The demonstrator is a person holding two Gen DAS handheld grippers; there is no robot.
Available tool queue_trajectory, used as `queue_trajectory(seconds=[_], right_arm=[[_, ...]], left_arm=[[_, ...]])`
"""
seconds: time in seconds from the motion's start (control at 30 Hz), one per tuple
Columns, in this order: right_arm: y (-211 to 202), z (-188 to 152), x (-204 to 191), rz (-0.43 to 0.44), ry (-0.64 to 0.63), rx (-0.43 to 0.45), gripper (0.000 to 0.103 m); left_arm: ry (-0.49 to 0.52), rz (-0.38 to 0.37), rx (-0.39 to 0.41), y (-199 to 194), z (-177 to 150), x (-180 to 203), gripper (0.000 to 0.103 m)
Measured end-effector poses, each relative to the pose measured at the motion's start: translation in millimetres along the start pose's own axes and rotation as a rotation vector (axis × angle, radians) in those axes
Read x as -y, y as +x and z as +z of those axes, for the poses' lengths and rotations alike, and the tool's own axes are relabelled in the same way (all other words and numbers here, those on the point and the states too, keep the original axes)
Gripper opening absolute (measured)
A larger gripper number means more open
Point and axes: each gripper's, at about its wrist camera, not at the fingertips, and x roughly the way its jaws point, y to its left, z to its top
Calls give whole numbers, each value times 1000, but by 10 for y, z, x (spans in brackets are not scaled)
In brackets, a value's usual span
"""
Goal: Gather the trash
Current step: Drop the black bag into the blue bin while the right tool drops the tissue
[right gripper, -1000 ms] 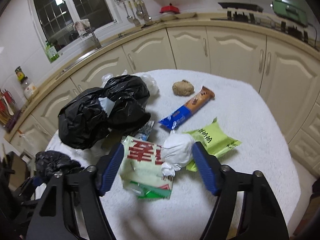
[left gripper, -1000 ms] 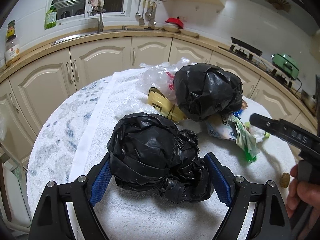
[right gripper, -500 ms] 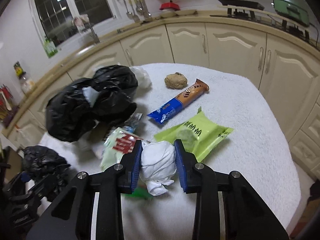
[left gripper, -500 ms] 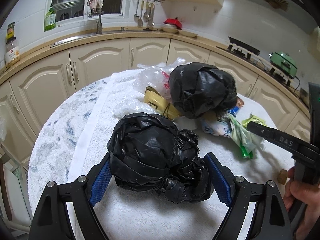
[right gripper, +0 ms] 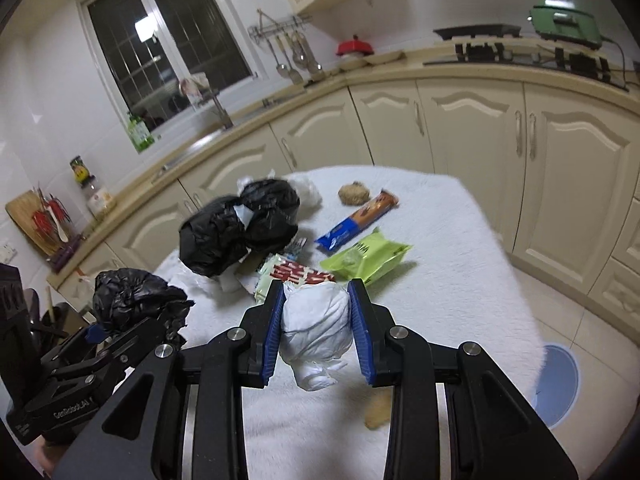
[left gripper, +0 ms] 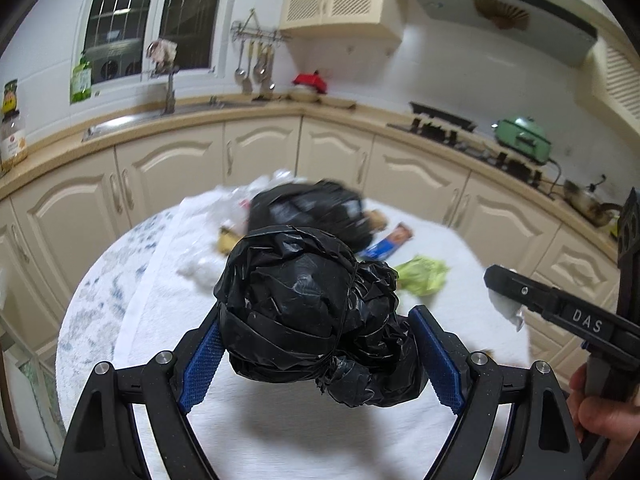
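My left fingers [left gripper: 316, 356] are clamped on a black bag [left gripper: 308, 312], lifted clear of the tabletop [left gripper: 280, 432]; my right fingers [right gripper: 316, 332] pinch a white wad [right gripper: 316, 328], also off the cloth. Both loads sit squarely between their pads. The remaining litter lies farther off: a bigger black bag [right gripper: 240, 232], a green packet [right gripper: 368, 258], a blue wrapper [right gripper: 356, 220]. I see no bin, so where these go I cannot tell; the far pile is blurred.

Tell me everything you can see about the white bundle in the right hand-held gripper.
The white bundle looks like thin, crinkled plastic or tissue wadded into a ball, with a loose tail hanging below. The right hand-held gripper clamps it between its blue pads, one on each side. It seems lifted clear of the white towel-covered table.
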Motion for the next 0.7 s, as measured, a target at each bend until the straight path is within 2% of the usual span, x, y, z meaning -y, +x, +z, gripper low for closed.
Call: queue_trajectory(seconds=[0.17,0.33,0.47,0.7], right_arm=[[-394,70,208,-11,6,67,32],[-792,128,608,-76,38,128,32],[-1112,130,1108,-163,100,165,32],[-1407,15,1967,-292,218,168,32]], left_arm=[[37,-54,43,-131,25,366,84],[112,-150,60,-104,21,874,84],[184,-251,42,75,3,1353,84],[261,-382,-30,603,-22,2040,84]])
